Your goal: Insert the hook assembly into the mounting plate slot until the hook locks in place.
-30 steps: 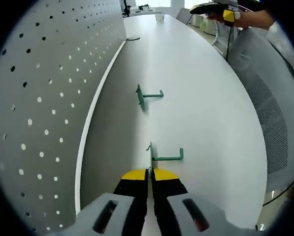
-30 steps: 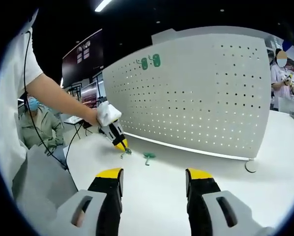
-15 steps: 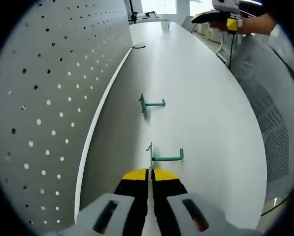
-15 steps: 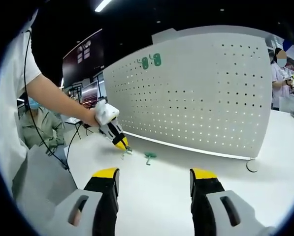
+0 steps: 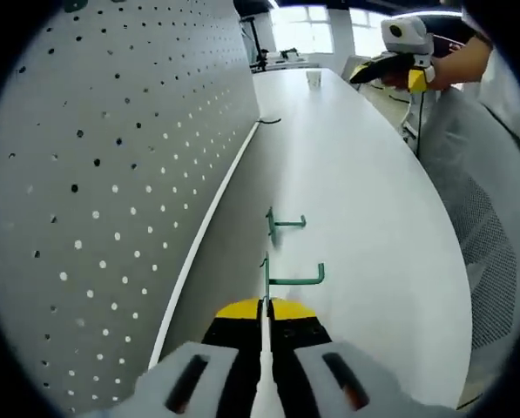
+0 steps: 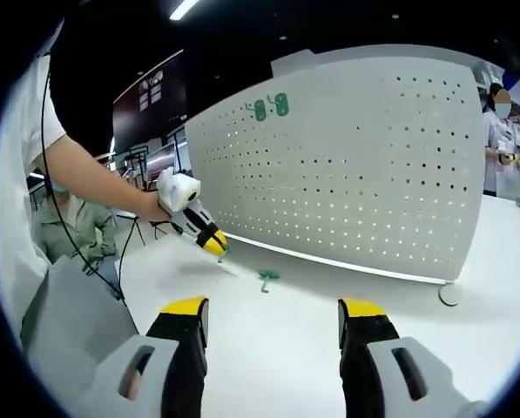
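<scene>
My left gripper [image 5: 265, 305] is shut on the flat back plate of a green hook [image 5: 287, 279], whose arm points right. In the right gripper view that left gripper [image 6: 209, 240] holds the hook just above the white table. A second green hook [image 5: 281, 225] [image 6: 266, 276] lies on the table near the foot of the white pegboard mounting plate [image 5: 111, 174] [image 6: 347, 174]. My right gripper [image 6: 273, 318] is open with nothing between its jaws, well back from the board; in the left gripper view the right gripper [image 5: 399, 65] is at the far right.
Two green pieces [image 6: 268, 107] hang near the pegboard's top. The board stands on the white table [image 5: 364, 192] on a round foot [image 6: 449, 294]. A small cup [image 5: 313, 78] sits at the table's far end. A seated person [image 6: 68, 235] and a standing person [image 6: 499, 122] are nearby.
My left gripper has lifted the held hook off the table and tilted up along the pegboard. The right gripper has stayed open and almost still.
</scene>
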Motion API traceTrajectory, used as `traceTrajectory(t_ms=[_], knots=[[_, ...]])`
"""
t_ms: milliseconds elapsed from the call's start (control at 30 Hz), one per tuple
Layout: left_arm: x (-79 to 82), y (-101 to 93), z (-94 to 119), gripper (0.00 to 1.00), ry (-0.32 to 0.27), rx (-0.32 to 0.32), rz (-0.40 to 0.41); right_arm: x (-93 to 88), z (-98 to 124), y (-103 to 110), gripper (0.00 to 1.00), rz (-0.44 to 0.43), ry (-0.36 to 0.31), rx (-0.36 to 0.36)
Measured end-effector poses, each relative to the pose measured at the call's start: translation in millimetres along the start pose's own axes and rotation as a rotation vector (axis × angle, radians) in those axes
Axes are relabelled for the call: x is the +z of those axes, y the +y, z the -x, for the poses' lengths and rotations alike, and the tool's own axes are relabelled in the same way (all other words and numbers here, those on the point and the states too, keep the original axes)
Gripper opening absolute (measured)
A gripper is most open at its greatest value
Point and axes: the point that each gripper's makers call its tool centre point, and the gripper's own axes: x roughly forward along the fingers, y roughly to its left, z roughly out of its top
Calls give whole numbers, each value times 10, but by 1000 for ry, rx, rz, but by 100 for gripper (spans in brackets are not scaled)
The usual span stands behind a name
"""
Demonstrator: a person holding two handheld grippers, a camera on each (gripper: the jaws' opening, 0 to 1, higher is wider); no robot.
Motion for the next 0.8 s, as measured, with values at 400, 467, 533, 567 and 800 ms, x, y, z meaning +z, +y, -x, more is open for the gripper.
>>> traceTrajectory(t_ms=[400,467,533,567,800], knots=[[254,64,236,1,-148,121,85,76,22,6,58,-8,-31,-3],[282,49,258,1,-163,131,94,82,23,12,58,-7,-33,-2],[325,35,297,1,-184,152,104,87,23,10,58,-3,-37,-1],[344,32,312,1,-195,161,111,93,22,10,58,-3,-40,0],[572,36,507,1,-315,243,170,142,32,34,58,5,-60,3]])
